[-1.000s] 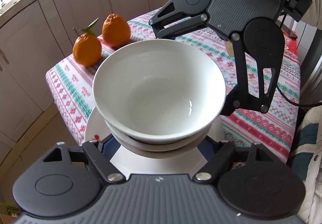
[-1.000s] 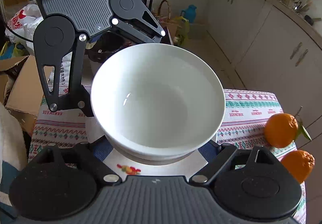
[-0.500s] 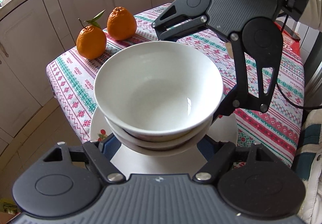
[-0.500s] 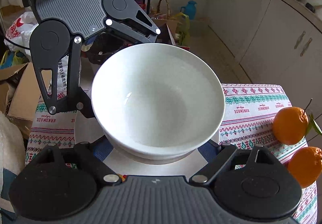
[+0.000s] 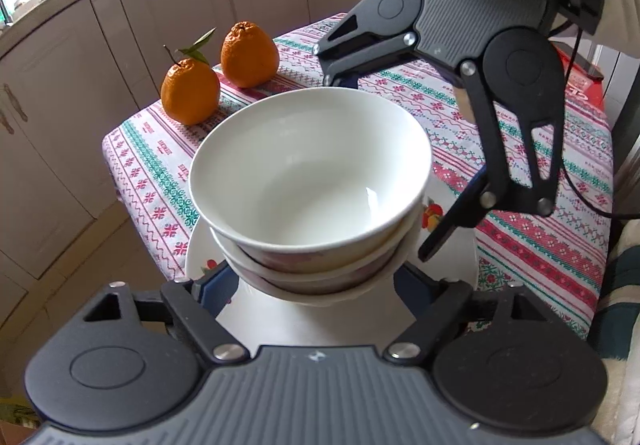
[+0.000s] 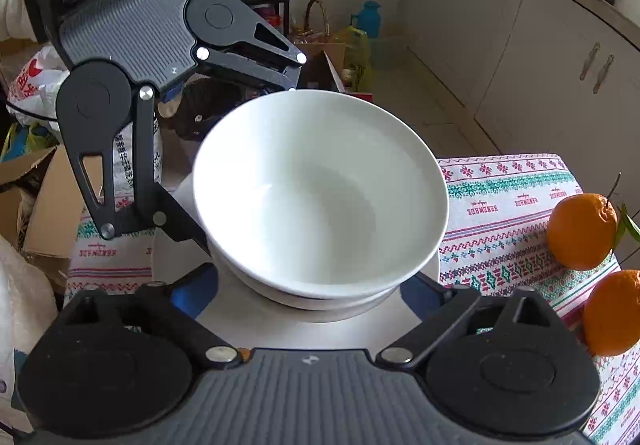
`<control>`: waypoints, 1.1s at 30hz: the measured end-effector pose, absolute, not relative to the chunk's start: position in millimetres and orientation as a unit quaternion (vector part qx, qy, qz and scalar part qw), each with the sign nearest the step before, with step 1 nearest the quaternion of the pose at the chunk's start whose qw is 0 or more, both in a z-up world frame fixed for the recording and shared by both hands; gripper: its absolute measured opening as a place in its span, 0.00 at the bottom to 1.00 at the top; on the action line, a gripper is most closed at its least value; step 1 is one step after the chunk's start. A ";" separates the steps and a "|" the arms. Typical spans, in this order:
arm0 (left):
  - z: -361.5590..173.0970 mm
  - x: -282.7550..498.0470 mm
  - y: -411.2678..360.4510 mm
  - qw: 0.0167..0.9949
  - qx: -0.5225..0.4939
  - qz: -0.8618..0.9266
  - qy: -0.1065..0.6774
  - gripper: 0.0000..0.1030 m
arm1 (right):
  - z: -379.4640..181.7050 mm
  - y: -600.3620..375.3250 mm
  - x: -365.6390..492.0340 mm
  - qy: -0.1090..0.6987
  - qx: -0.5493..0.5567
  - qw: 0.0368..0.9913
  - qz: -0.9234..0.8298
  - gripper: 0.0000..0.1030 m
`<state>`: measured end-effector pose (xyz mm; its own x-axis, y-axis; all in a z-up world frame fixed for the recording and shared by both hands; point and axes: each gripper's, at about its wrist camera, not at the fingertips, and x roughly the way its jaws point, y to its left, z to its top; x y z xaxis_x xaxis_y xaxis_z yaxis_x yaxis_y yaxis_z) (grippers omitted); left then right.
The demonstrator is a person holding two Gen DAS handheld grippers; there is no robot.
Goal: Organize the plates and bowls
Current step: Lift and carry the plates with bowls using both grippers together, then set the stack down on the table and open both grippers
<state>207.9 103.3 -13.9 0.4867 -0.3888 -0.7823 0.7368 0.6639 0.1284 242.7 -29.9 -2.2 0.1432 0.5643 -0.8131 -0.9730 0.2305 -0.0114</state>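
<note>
A stack of three white bowls [image 5: 308, 181] [image 6: 320, 197] stands on a white plate [image 5: 280, 321] [image 6: 260, 321] near the table's edge. My left gripper [image 5: 312, 285] straddles the foot of the stack, its blue fingers [image 5: 212, 285] a little off the bowls and its jaws opening. From the opposite side my right gripper [image 6: 308, 291] straddles the same stack. Its jaws are opening too, and its fingers [image 6: 420, 293] are clear of the bowls. Each gripper shows in the other's view: the right [image 5: 380, 165], the left [image 6: 248, 165].
Two oranges [image 5: 190, 91] [image 5: 250, 55] sit on the patterned tablecloth [image 5: 520, 149] at a corner; they also show as oranges [image 6: 580, 231] at the right. Kitchen cabinets [image 5: 80, 85] line the wall. Cardboard boxes [image 6: 48, 205] and bags lie on the floor beyond the table.
Both grippers' jaws have widened, and their fingers have come off the sides of the bowl stack. The stack stays on the plate.
</note>
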 end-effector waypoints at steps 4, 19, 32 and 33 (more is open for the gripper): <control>-11.7 188.5 101.2 0.844 0.244 -0.315 0.358 0.92 | 3.4 -38.6 231.6 0.350 -0.289 0.713 0.534 0.99; 19.7 73.3 81.0 0.963 0.103 -0.081 0.235 0.99 | 33.9 -112.9 138.1 0.379 -0.134 0.889 0.220 1.00; 46.4 10.8 49.1 0.969 0.001 -0.004 0.245 0.99 | 65.2 -136.6 28.5 0.311 -0.047 0.942 0.119 1.00; 48.1 6.5 48.7 0.971 0.002 -0.003 0.241 0.99 | 67.5 -137.5 24.1 0.305 -0.047 0.944 0.118 1.00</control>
